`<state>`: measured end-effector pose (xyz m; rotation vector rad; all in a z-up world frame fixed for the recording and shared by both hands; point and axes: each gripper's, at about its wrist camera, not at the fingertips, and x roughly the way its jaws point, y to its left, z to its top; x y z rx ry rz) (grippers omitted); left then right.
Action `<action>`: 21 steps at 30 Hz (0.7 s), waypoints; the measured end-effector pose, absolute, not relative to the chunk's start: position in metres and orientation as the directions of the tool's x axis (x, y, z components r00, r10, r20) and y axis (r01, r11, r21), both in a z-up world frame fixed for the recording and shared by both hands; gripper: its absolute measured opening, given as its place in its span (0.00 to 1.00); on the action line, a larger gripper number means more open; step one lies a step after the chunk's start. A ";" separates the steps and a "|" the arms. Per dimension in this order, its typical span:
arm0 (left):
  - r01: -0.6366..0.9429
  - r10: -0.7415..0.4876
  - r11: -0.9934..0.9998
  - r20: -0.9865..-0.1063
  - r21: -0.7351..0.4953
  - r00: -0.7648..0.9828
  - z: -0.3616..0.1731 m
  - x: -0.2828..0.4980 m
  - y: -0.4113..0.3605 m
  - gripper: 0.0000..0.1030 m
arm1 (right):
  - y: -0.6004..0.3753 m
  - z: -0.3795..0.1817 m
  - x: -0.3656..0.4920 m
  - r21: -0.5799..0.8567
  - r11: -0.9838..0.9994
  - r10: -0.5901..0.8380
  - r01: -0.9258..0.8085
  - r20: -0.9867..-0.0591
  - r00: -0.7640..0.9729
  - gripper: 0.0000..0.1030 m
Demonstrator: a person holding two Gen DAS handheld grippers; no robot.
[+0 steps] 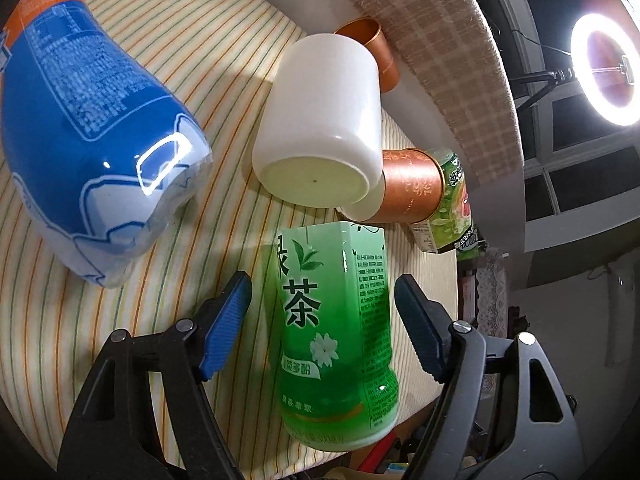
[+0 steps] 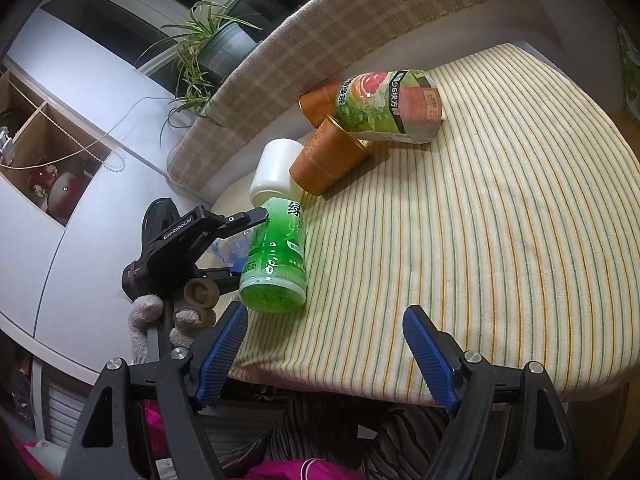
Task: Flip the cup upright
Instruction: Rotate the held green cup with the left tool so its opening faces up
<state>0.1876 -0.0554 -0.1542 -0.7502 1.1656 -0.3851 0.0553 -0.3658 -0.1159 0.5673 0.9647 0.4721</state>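
Note:
A white cup (image 1: 320, 120) lies on its side on the striped cloth, its base turned toward the left wrist camera; in the right wrist view the white cup (image 2: 276, 172) sits behind a green tea bottle (image 2: 276, 256). My left gripper (image 1: 322, 282) is open, and the green tea bottle (image 1: 336, 320) lies between its fingers with a gap on each side. A copper cup (image 1: 412, 188) (image 2: 324, 160) lies on its side against the white cup. At the table's front edge my right gripper (image 2: 326, 310) is open and holds nothing.
A blue-labelled bottle (image 1: 92, 140) lies at the left. A second copper cup (image 1: 376, 48) (image 2: 320, 104) and a grapefruit-label bottle (image 1: 452, 208) (image 2: 392, 108) lie near the back. A plaid cushion (image 2: 320, 32) borders the table. A ring light (image 1: 604, 68) glows at the right.

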 end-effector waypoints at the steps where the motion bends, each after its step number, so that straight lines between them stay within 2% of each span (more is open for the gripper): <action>1: -0.101 -0.633 0.701 -0.682 -0.706 0.366 -0.154 0.188 -0.056 0.73 | -0.366 -0.117 0.056 0.640 0.759 0.606 -0.121 -0.626 0.490 0.81; 8: -0.074 -0.659 0.690 -0.667 -0.720 0.349 -0.157 0.191 -0.062 0.60 | -0.368 -0.119 0.058 0.641 0.760 0.603 -0.109 -0.632 0.487 0.81; 21: 0.057 -0.606 0.762 -0.679 -0.646 0.414 -0.129 0.174 -0.076 0.59 | -0.367 -0.121 0.060 0.637 0.763 0.599 -0.105 -0.638 0.484 0.81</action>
